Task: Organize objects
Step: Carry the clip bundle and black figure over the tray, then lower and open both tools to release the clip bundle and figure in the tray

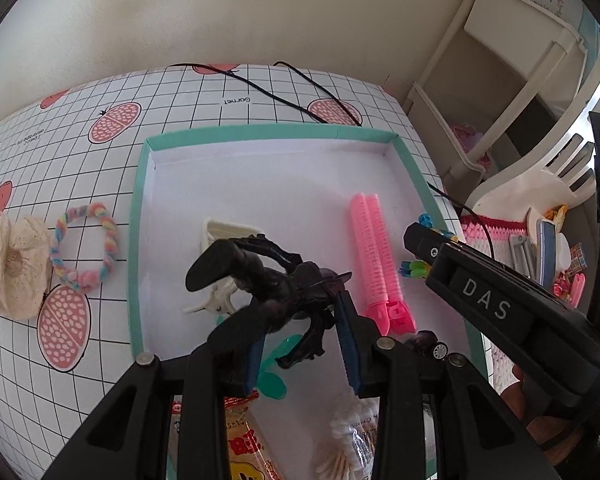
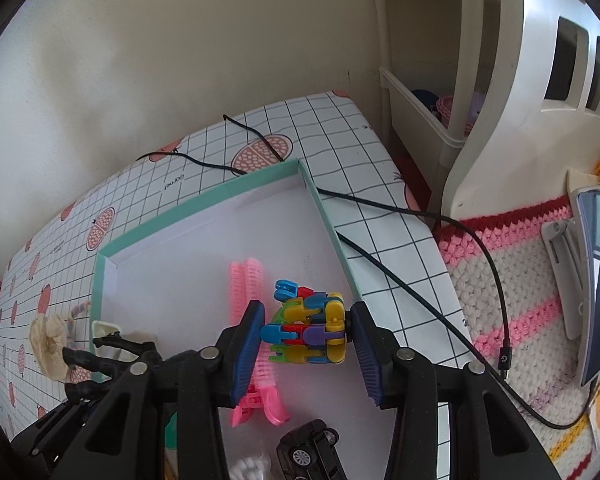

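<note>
Left gripper (image 1: 300, 320) clamped on black toy (image 1: 276, 280) over tray (image 1: 138, 216) | right gripper (image 2: 306, 336) clamped on block toy (image 2: 308, 324) over tray | curler (image 1: 374, 252), clip (image 1: 220, 236), car (image 2: 312, 450) in | ring (image 1: 82, 246), flower (image 1: 12, 264) left outside

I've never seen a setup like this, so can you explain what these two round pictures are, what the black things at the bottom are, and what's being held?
These are two fisheye views, one from a camera mounted on each of two hand-held claws; a person carries one in each hand. There is no robot arm.

The left wrist view looks along the left claw, which is shut on a black toy creature above a white tray with a teal rim. The right wrist view looks along the right claw, shut on a colourful block toy.

In the tray lie a pink hair roller clip, a cream hair claw clip, a dark toy car and some cotton swabs. Outside it, on the checked tablecloth, sit a pastel braided ring and a cream fabric flower.
</note>
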Tool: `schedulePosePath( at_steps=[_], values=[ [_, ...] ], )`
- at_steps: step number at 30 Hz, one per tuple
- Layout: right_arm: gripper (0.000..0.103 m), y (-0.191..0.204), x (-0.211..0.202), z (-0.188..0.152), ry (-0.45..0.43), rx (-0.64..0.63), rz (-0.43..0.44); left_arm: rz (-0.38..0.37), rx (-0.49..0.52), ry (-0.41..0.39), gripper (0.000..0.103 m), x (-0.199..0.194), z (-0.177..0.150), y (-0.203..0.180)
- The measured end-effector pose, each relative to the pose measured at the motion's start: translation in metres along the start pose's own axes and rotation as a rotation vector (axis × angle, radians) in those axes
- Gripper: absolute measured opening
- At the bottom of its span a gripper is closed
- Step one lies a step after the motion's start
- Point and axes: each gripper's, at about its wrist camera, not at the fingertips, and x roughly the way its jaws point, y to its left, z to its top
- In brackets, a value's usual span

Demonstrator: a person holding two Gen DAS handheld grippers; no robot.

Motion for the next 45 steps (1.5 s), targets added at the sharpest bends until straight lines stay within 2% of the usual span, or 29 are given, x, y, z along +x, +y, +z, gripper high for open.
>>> schedulePosePath(
  at_steps=[13, 17, 21, 34, 45],
  values=[
    [0.048, 0.002, 0.005, -0.001, 0.046, -0.009, -0.016, -0.017, -0.005, 0.027, 0.037, -0.002, 0.001, 0.002],
    [0.050, 0.002, 0.004, -0.001, 0.050, -0.006, -0.015, -0.023, -0.013, 0.030, 0.049, -0.003, 0.002, 0.003],
    [0.054, 0.004, 0.002, 0.000, 0.053, -0.011, -0.014, -0.022, -0.010, 0.034, 0.050, -0.005, 0.003, 0.002],
    [0.054, 0.014, -0.033, 0.013, -0.026, -0.035, -0.009, -0.037, 0.006, -0.015, 0.051, -0.028, 0.011, -0.003],
    [0.054, 0.017, -0.040, 0.015, -0.042, -0.034, 0.004, -0.034, -0.001, -0.044, 0.052, -0.039, 0.017, 0.001]
  ],
)
